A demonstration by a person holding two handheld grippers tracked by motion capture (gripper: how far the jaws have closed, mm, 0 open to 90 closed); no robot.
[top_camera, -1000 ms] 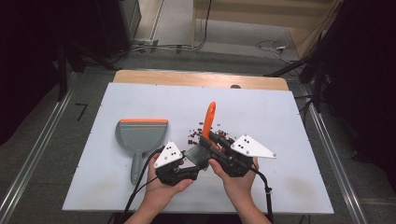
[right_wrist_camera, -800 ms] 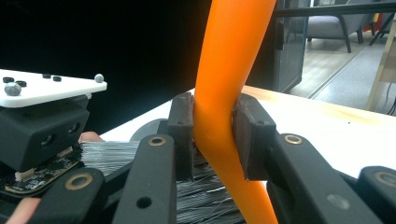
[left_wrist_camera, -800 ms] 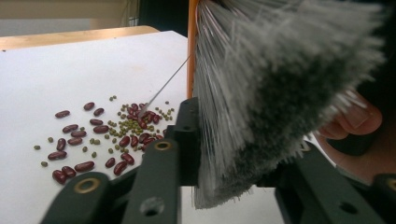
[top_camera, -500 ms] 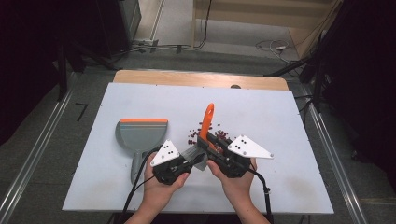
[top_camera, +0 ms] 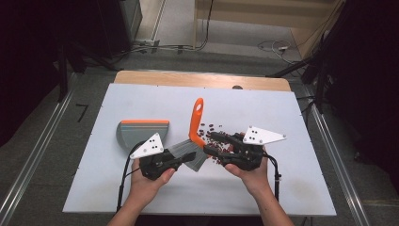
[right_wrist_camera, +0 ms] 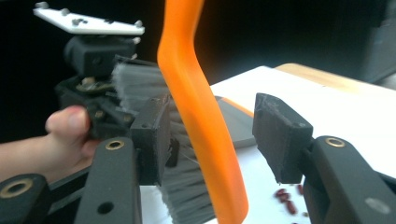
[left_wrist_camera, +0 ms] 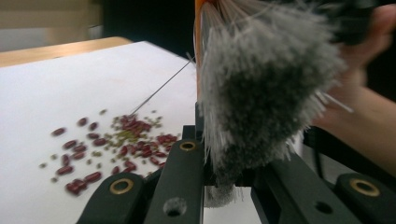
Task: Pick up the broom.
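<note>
1. Near the middle of the white table (top_camera: 141, 99), toward its near edge: two hand-held grippers, one brush, one dustpan, one scatter of beans.
2. Left gripper (top_camera: 186, 157): jaws clamped on the grey bristles (left_wrist_camera: 261, 88) of the brush (top_camera: 195, 125); in the left gripper view the bristle tuft sits squeezed between the two black jaws.
3. Right gripper (top_camera: 211, 143): jaws spread, one either side of the orange brush handle (right_wrist_camera: 201, 116). One pad lies close against the handle, the other stands clear of it; no grip.
4. Brush: one, its handle pointing toward the far edge, its bristle head toward the near edge between the two grippers.
5. Dustpan (top_camera: 141, 132): one, grey with an orange lip, left of the brush, lying flat on the table, apart from both grippers.
6. Beans (left_wrist_camera: 116, 144): one loose patch beside the brush head, dark red ones mixed with smaller greenish ones; too many to count.
7. Surface: white board laid over a wooden top (top_camera: 197, 79), which shows along the far edge.
8. Room: dark grey floor, metal rails down both sides, cables (top_camera: 273, 46) on the floor beyond the far edge.
</note>
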